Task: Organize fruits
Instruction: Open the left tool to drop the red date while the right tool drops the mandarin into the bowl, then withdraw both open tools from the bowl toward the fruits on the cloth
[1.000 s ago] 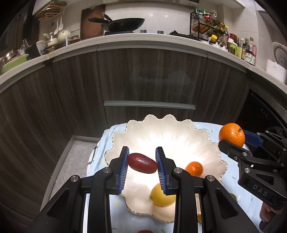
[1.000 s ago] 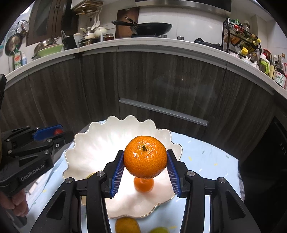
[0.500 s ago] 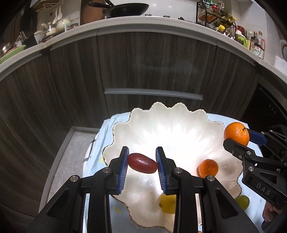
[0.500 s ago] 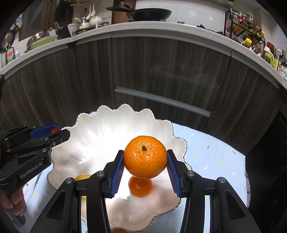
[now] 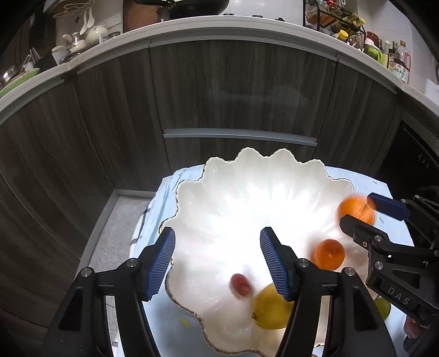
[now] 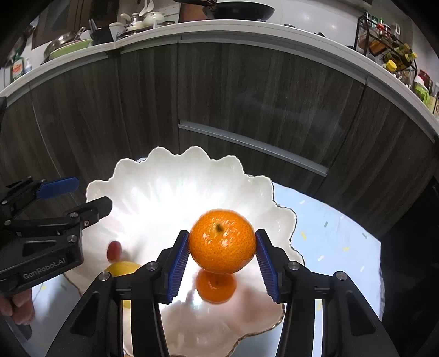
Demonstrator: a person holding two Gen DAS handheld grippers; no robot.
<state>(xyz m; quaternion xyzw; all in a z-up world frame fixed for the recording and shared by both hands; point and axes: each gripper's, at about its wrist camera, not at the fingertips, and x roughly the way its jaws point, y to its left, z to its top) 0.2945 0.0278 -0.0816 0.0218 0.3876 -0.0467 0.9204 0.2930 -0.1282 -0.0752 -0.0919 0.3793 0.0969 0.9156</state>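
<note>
A white scalloped bowl [image 5: 247,186] [image 6: 164,175] sits on a light blue cloth. My left gripper [image 5: 216,263] is open and empty above the bowl. A small dark red fruit [image 5: 241,284] [image 6: 114,249], blurred, is in the bowl below it, next to a yellow lemon [image 5: 270,309] [image 6: 123,269] and a small orange [image 5: 328,253] [image 6: 216,285]. My right gripper [image 6: 222,252] is above the bowl's right part with a large orange [image 6: 221,245] [image 5: 356,211] between its pads; the right pad shows a slight gap and the orange looks blurred.
Dark wood kitchen cabinets [image 5: 233,96] stand behind the small table. A green fruit [image 5: 382,309] lies on the cloth right of the bowl. The countertop holds pans, dishes and a bottle rack [image 5: 334,16].
My left gripper opened and the red fruit dropped into the bowl. Both grippers moved closer over the bowl. The right gripper's jaws look slightly wider around the large orange.
</note>
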